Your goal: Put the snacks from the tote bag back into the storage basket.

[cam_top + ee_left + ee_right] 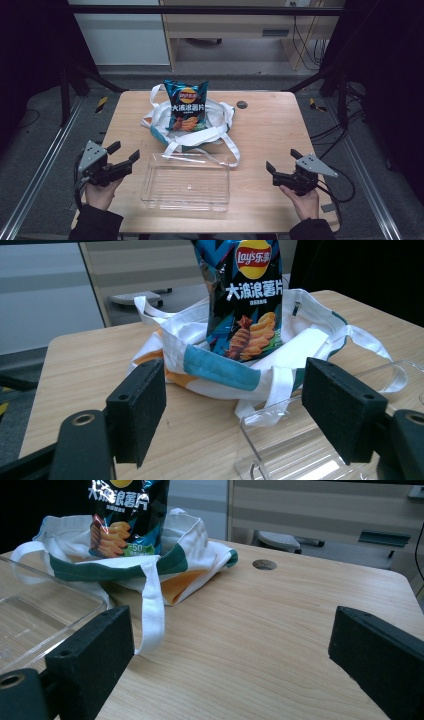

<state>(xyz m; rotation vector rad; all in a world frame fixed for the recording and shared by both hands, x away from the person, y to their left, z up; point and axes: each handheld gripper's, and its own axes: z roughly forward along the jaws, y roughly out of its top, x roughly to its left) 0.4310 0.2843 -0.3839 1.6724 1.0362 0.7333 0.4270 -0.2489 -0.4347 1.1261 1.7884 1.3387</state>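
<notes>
A crisp bag point(186, 105) stood upright in a white tote bag point(218, 121) at the bench's point(270, 130) twelve o'clock. Both grippers, left point(125, 155) and right point(281, 160), had fingers spread wide and empty. The bag looked light, slippery and crushable, best pinched by its top seam.

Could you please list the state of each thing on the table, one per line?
Chip bag: sealed, standing upright in the tote bag.
Tote bag: slumped open, one strap draped into the tray.
Clear tray: empty apart from that strap.
Left gripper: open, holding nothing.
Right gripper: open, holding nothing.
</notes>
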